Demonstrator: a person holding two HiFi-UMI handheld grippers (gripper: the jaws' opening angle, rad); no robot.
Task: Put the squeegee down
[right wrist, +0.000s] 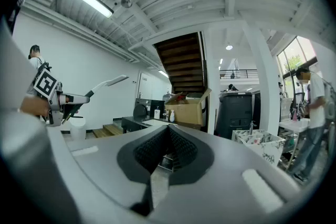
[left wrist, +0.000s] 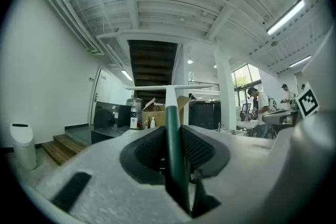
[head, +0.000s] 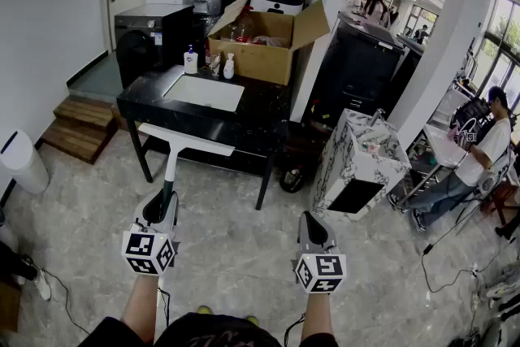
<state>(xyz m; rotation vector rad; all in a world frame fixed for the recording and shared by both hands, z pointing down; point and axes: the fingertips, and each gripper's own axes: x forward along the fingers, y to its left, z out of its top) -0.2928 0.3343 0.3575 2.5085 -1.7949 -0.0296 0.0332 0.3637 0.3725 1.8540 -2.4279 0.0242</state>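
The squeegee (head: 170, 171) has a dark green handle, a white neck and a long white blade. My left gripper (head: 162, 206) is shut on the handle, holding it out over the floor with the blade just in front of the black counter's front edge. In the left gripper view the handle (left wrist: 172, 139) runs up between the dark pads, with the blade level across the top. My right gripper (head: 314, 225) hangs to the right, shut with nothing in it; its pads (right wrist: 181, 150) meet at the tips. From the right gripper view the squeegee (right wrist: 105, 83) shows at the left.
A black counter (head: 262, 116) with a white sink basin stands ahead, with an open cardboard box (head: 264, 45) at its back. A marble-patterned cabinet (head: 357, 162) stands at the right, wooden steps (head: 81, 126) and a white bin (head: 20, 162) at the left. A person (head: 479, 158) sits far right; cables lie on the floor.
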